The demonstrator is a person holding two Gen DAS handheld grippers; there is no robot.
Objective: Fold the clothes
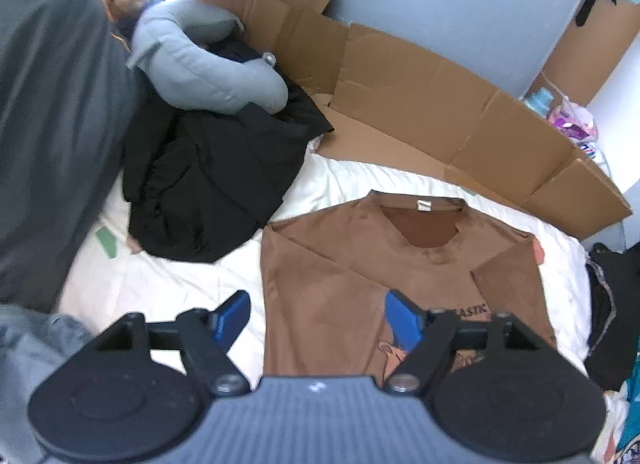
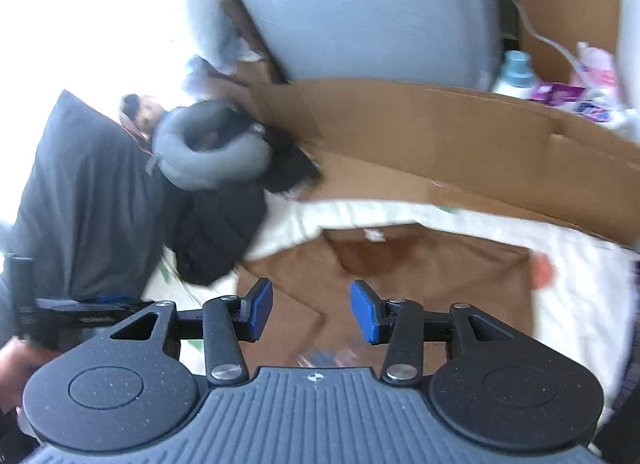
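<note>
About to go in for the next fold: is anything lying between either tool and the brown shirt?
Nothing visible. The brown shirt lies flat on the white bedding, with the open left tool and open right tool directly over it. The black clothes pile sits off to its left, apart.

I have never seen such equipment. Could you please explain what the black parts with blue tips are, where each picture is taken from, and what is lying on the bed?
There is no robot here. A person holds a hand-held gripper in each hand, and each one carries a wide-angle camera looking forward along its two fingers. The black arms with blue pads are those fingers.

One picture comes from the left hand-held gripper, the other from the right hand-held gripper. Both are open and hold nothing.

On the white bedding lies a brown T-shirt, spread flat with its sleeves folded inward. Beside it are a heap of black clothes, a grey neck pillow and flattened cardboard.
</note>
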